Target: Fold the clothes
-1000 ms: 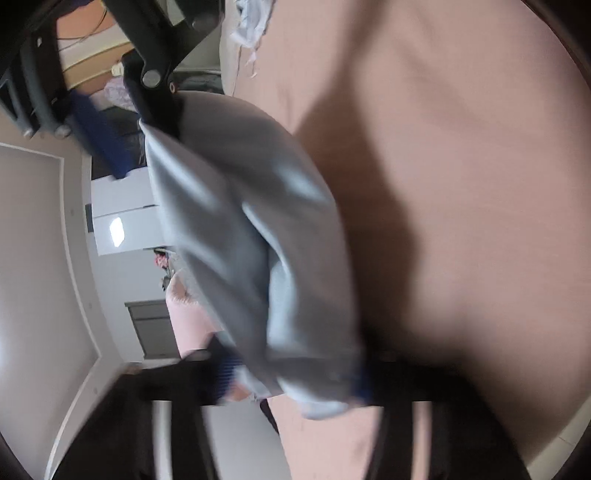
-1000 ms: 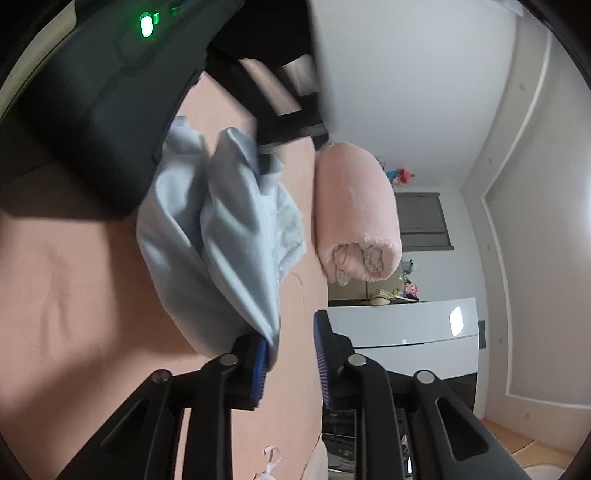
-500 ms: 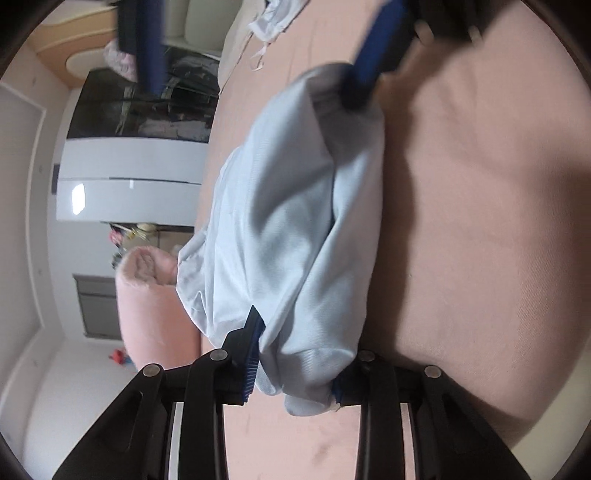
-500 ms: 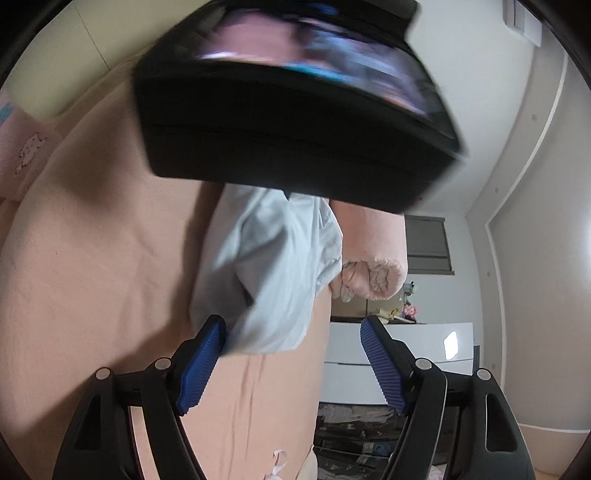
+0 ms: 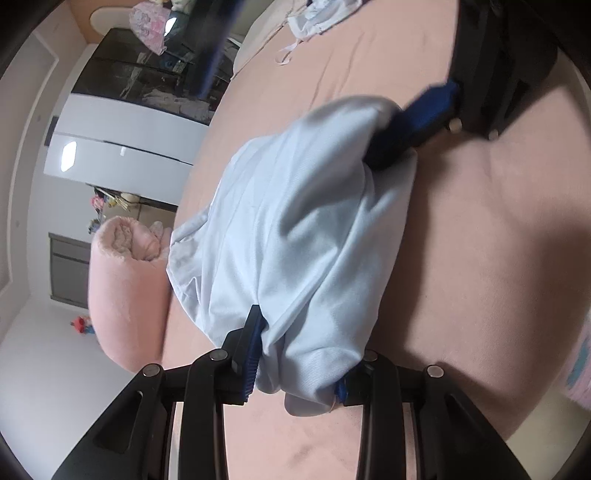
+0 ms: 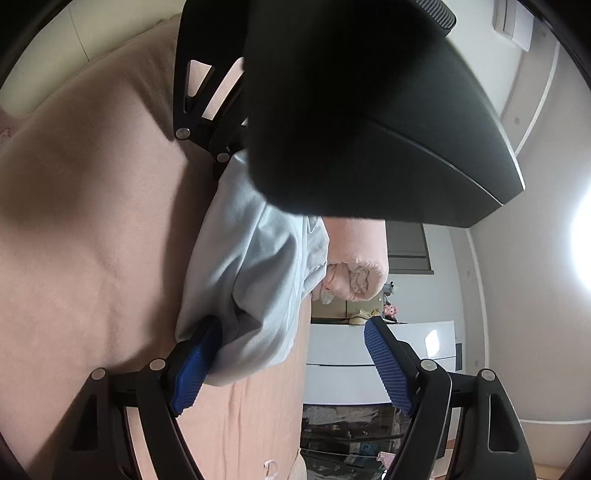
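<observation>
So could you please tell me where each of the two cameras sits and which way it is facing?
Left wrist: sits on the left tongs, looking along them across the pink bedsheet toward a white cabinet; both blue-padded fingers grip the pale blue garment, with the right tongs at its far end.
Right wrist: sits on the right tongs, wide open beside the garment's other end, facing the left device's black body.
Shared: garment, bedsheet, rolled pink blanket, cabinet.

Broad bare stretch of the peach-pink bedsheet (image 5: 480,229) open beside the bunched pale-blue fabric garment (image 5: 295,240), rolled fluffy pink blanket (image 5: 122,295) lying just beyond the garment's far edge, small white cloth (image 5: 317,18) near the sheet's far end, black body of the left gripper (image 6: 369,110) filling the upper right-wrist view.
</observation>
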A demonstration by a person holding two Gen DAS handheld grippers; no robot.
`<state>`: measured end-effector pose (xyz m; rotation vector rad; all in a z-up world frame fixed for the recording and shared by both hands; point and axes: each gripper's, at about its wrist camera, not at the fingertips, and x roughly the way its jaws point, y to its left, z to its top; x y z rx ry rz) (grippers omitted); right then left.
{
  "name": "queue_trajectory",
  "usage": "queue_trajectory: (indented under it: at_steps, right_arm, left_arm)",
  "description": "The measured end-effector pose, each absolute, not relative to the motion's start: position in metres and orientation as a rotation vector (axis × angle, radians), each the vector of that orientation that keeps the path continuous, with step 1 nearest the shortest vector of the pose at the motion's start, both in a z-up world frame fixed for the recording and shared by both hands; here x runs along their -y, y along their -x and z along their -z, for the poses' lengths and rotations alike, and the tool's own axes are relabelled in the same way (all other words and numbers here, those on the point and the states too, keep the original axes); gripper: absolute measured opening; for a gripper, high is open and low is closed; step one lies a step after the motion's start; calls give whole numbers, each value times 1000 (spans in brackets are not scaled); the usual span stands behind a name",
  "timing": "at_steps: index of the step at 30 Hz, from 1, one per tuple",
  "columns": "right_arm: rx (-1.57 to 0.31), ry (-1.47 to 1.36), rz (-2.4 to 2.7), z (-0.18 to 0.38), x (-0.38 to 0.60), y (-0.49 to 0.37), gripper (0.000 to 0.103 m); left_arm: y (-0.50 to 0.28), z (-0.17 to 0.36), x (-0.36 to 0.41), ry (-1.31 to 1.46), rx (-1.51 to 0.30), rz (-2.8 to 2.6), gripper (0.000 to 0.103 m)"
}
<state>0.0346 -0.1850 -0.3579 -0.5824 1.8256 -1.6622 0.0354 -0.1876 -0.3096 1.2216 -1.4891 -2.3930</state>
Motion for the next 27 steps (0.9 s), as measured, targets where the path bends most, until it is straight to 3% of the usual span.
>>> queue_trajectory:
  at_steps: [11,27]
  right_arm:
    - [-1821,661,1597,349,163,-51,80]
    - [-1750,467,1738,347,190,-13,80]
  left_arm:
    - [-12,279,210,-1238,1330,2469,29]
    - [-14,261,213,-1204,1200,2513,30]
